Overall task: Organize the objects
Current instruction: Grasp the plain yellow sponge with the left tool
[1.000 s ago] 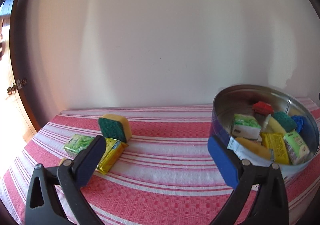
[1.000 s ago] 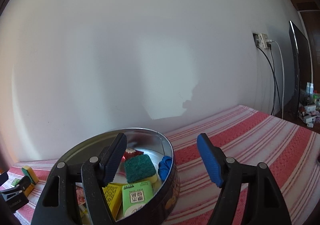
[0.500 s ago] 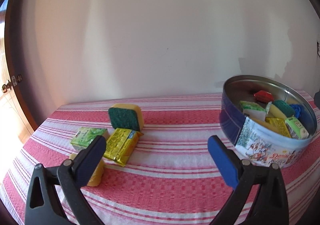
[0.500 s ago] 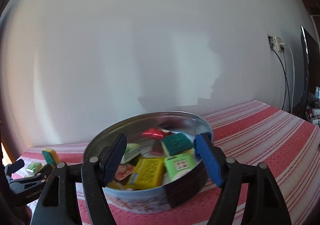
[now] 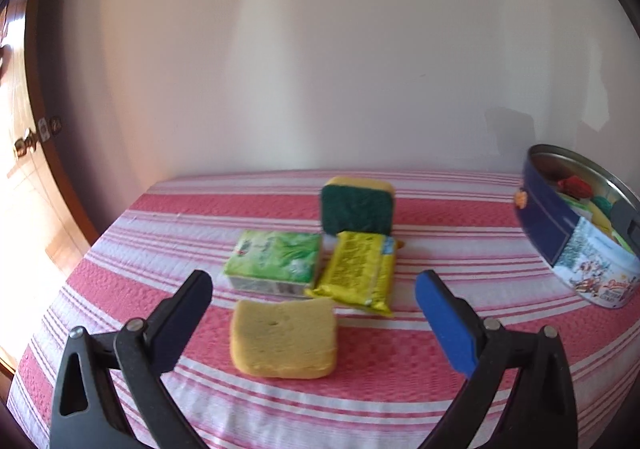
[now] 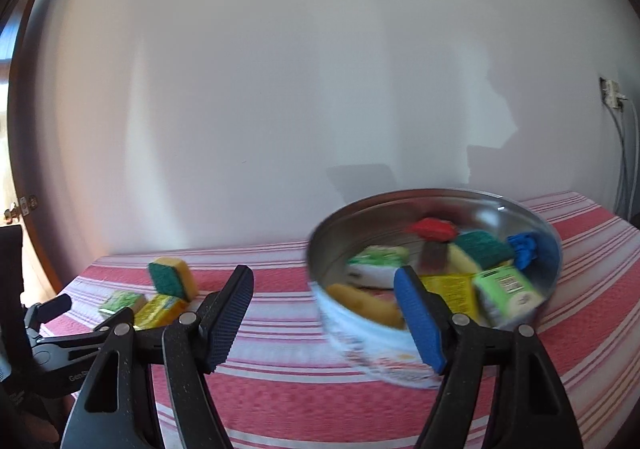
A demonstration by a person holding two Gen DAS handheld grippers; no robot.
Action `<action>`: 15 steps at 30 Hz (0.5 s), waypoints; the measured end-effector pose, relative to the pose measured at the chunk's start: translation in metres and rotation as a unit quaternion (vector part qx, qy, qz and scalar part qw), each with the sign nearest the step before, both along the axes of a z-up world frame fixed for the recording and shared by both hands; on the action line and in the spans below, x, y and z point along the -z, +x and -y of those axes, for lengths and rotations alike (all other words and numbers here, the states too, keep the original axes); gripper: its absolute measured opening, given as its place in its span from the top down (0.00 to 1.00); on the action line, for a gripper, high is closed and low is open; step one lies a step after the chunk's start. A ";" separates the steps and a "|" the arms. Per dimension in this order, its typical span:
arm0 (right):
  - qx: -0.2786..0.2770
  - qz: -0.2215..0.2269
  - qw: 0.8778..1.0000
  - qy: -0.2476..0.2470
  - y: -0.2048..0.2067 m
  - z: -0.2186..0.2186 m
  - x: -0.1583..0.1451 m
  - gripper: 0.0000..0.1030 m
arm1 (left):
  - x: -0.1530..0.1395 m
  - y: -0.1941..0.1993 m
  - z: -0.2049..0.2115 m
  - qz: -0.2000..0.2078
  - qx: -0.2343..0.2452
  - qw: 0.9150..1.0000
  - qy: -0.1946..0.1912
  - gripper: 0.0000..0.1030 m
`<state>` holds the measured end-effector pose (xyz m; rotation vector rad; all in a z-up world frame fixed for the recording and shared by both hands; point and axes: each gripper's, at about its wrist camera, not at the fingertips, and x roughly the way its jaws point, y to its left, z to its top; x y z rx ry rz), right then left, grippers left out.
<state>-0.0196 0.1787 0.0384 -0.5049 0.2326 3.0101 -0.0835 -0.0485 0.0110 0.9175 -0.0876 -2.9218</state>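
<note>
Left gripper (image 5: 312, 309) is hanging open, empty, with the sponge (image 5: 283, 337) lying flat on the cloth (image 5: 120, 249) dead ahead between the pads, broad face up, long side running roughly across the jaw gap. Right gripper (image 6: 324, 313) is also standing open and empty, facing the tin (image 6: 400, 345) well right of the pile. Left is sitting nearer, so I'd judge it takes the sponge.

Striped table (image 5: 360, 401) bears sponges (image 5: 284, 337), packets (image 5: 276, 261), tin (image 5: 568, 249).
</note>
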 end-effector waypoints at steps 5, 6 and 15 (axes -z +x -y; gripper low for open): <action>-0.041 0.014 0.999 -0.005 -0.012 0.040 0.004 0.27 | 0.012 -0.013 0.015 0.043 -0.016 0.998 -0.031 0.00; -0.046 0.021 0.999 -0.003 -0.016 0.047 0.004 0.27 | 0.015 -0.015 0.021 0.054 -0.014 0.998 -0.030 0.00; -0.077 0.046 0.996 0.009 -0.020 0.065 0.008 0.27 | 0.032 -0.030 0.042 0.116 -0.006 0.993 0.035 0.00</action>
